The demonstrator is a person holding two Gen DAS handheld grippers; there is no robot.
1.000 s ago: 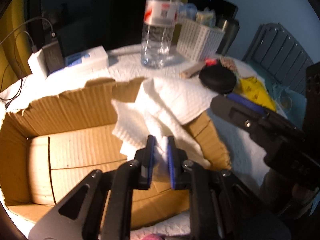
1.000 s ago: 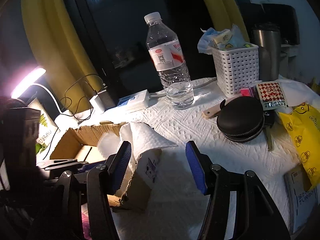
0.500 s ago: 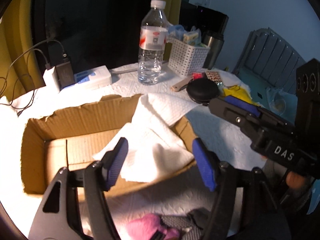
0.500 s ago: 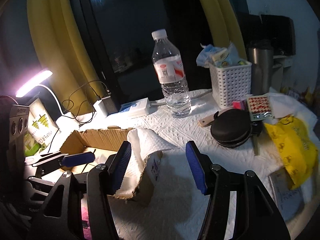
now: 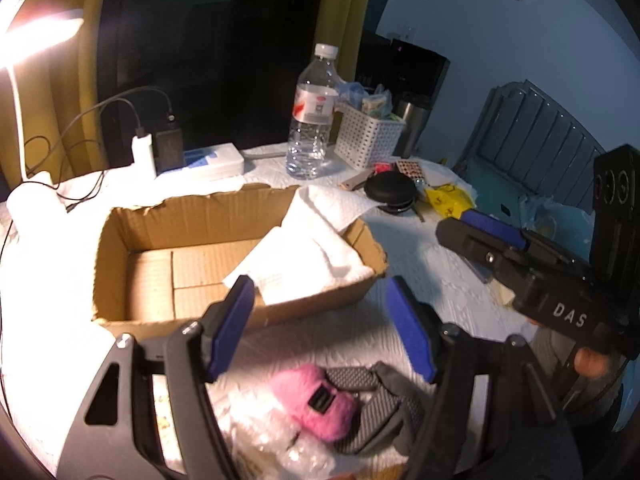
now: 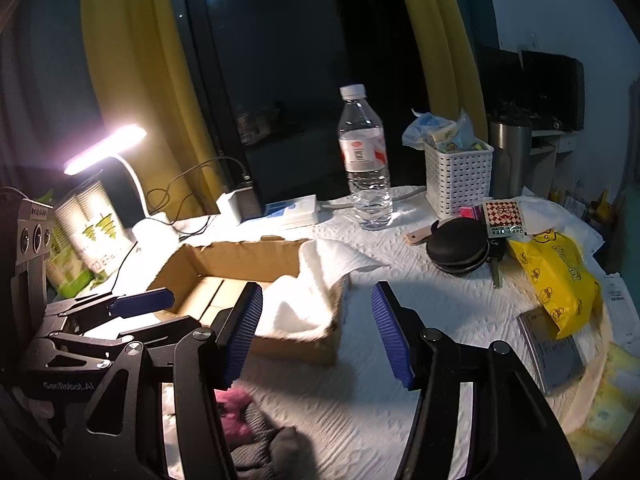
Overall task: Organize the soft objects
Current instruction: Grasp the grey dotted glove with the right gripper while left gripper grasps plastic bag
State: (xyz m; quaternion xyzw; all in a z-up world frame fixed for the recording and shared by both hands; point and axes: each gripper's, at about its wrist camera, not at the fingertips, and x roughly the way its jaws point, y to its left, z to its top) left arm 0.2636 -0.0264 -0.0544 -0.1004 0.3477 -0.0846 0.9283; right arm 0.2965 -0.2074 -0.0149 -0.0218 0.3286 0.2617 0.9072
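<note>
A white paper towel point(image 5: 308, 256) lies in the right end of an open cardboard box point(image 5: 160, 216), draped over its right wall; both also show in the right wrist view, the towel point(image 6: 304, 300) and the box point(image 6: 240, 256). My left gripper point(image 5: 320, 324) is open and empty, raised just in front of the box. Below it lie a pink fluffy item point(image 5: 316, 400) and a grey ribbed cloth point(image 5: 376, 412) on the table. My right gripper point(image 6: 316, 332) is open and empty, to the right of the box.
A water bottle point(image 5: 312, 116), a white basket point(image 5: 370, 136), a black round case point(image 5: 390, 192) and a yellow bag point(image 6: 556, 280) stand behind and right of the box. A lit desk lamp point(image 6: 106, 148), chargers and cables are at the left. Bubble wrap point(image 5: 280, 452) lies near the front edge.
My left gripper let go of the paper towel, opened wide and pulled back and up from the box. The towel stays in the box. The right gripper drew back slightly, still open.
</note>
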